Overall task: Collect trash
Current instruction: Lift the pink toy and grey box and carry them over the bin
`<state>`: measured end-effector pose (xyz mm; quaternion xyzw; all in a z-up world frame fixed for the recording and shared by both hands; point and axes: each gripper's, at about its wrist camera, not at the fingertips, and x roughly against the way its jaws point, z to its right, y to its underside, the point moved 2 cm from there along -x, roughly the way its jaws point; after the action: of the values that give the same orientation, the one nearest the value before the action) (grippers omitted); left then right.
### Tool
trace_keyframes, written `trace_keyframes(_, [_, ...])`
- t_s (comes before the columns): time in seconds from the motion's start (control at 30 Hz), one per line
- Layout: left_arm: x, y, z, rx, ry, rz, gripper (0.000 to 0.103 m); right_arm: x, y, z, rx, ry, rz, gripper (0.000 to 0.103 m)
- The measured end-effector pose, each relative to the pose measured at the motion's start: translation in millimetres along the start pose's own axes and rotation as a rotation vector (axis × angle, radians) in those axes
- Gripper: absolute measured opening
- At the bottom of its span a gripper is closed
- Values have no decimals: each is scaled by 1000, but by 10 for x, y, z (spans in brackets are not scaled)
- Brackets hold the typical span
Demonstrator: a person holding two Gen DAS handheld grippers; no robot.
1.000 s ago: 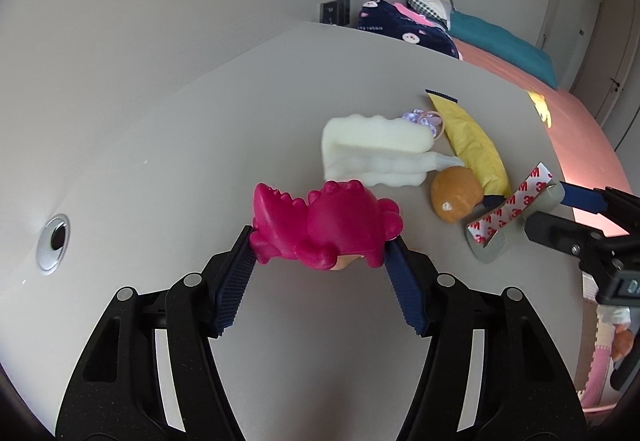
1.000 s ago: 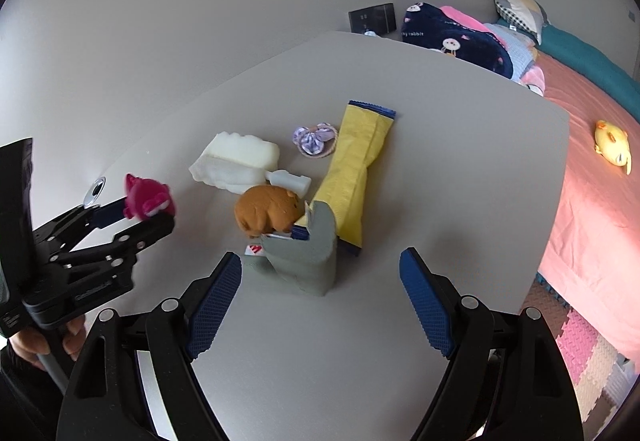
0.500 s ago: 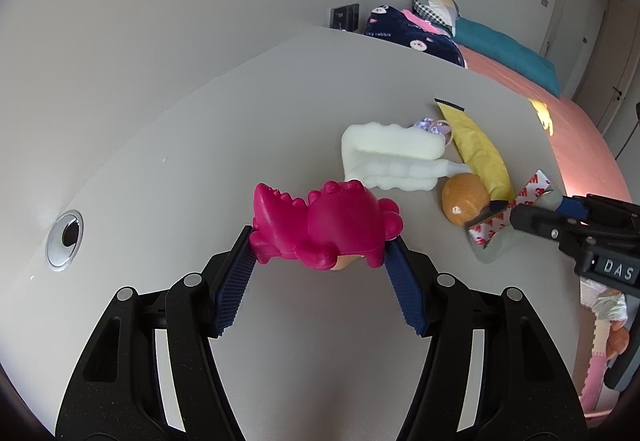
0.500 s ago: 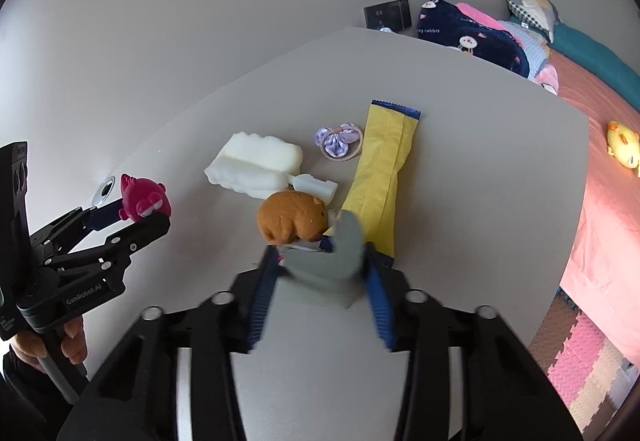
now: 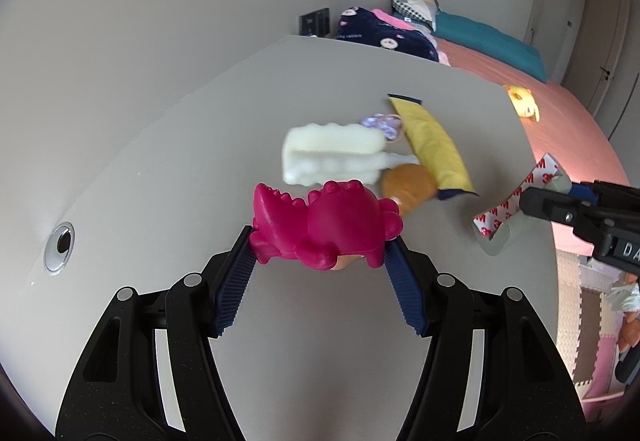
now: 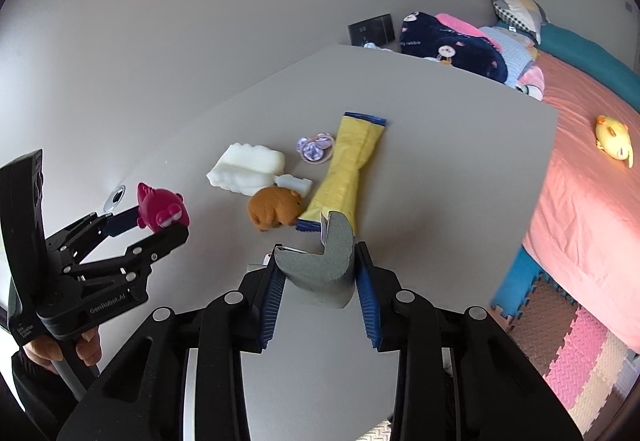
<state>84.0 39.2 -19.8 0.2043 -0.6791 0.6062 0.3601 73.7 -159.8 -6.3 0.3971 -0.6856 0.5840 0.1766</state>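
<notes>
Left hand-held gripper (image 5: pixel 320 261): clenched on a pink toy dinosaur (image 5: pixel 326 229), blue pads (image 5: pixel 234 281) pressed against both ends, toy raised clear of the tabletop (image 5: pixel 200 145). Right hand-held gripper (image 6: pixel 318 277): clamped on a grey foam corner piece (image 6: pixel 320 269), L-shaped, held between the blue pads and lifted off the tabletop. Seen from the left wrist camera as well, at the right edge, with red-and-white printed tape (image 5: pixel 516 201) along the foam's back.

Just beyond the foam, on the tabletop: a brown toy animal (image 6: pixel 274 208), touching or nearly touching the near end of a long yellow wrapper (image 6: pixel 350 171) with blue ends. Beside the brown toy, farther off: a white foam block (image 6: pixel 246 168) with a small white scrap (image 6: pixel 296 183) against it. Near the wrapper's far half, a purple hair tie (image 6: pixel 314 149).

At the tabletop's left edge, a round metal cable hole (image 5: pixel 59 247). Lower left in the right wrist view, a hand (image 6: pixel 60 349) around the left tool's handle.

Past the tabletop: a bed (image 6: pixel 592 169) with a pink sheet, a yellow plush duck (image 6: pixel 614 136) lying on it, a dark blue blanket (image 6: pixel 452 49) and pillows at the head. On the floor, coloured foam mats (image 6: pixel 580 357).
</notes>
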Motion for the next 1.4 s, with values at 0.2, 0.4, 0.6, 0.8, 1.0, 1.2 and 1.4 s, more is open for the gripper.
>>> trace_keyframes(0.2, [163, 32, 215, -12, 1, 18, 62, 219, 78, 147, -15, 0, 25, 36])
trace_keyframes(0.4, [287, 17, 473, -37, 7, 37, 62, 454, 151, 331, -33, 10, 51, 36])
trace_keyframes(0.6, [332, -13, 735, -65, 36, 46, 62, 645, 246, 537, -55, 32, 67, 36])
trace_keyframes(0.8, [320, -34, 1007, -100, 69, 50, 62, 829, 348, 794, -93, 69, 84, 36])
trace_keyframes(1.0, [295, -33, 1267, -137, 104, 49, 62, 986, 445, 1032, -129, 107, 96, 36])
trace_keyframes(1.2, [273, -59, 1532, -173, 148, 51, 62, 1122, 559, 1215, -160, 138, 107, 36])
trace_keyframes(1.4, [247, -55, 1840, -205, 195, 46, 62, 1264, 668, 1402, -189, 170, 119, 36])
